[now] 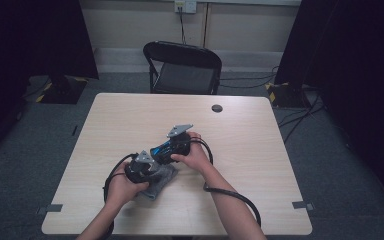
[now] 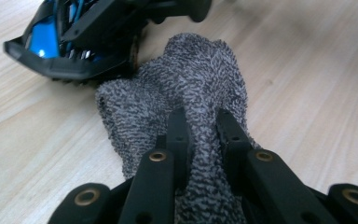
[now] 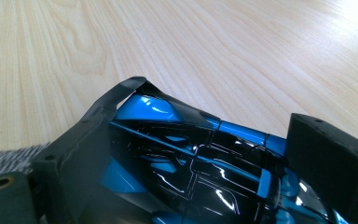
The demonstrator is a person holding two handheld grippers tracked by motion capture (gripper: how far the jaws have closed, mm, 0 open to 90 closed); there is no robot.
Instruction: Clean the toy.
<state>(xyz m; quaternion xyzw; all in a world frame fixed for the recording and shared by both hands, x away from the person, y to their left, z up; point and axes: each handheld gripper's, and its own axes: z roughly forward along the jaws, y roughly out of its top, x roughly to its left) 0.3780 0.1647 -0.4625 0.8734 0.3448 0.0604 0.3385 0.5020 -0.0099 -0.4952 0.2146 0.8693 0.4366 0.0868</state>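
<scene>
Left gripper (image 1: 152, 167) fingers (image 2: 179, 135) pinched shut, right gripper (image 1: 162, 152) fingers (image 3: 331, 158) clamped

The left gripper (image 2: 200, 135) pinches a ridge of the grey knitted cloth (image 2: 186, 79) between its fingers (image 2: 179, 135). The cloth lies on the wooden surface (image 2: 307, 70). A blue-and-black toy car (image 2: 74, 42) touches the cloth's far edge.

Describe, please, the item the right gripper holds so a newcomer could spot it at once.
On the wooden table, near its middle, the right gripper clamps a toy car. Its glossy blue-and-black shell sets it apart from the fuzzy grey cloth beside it.
</scene>
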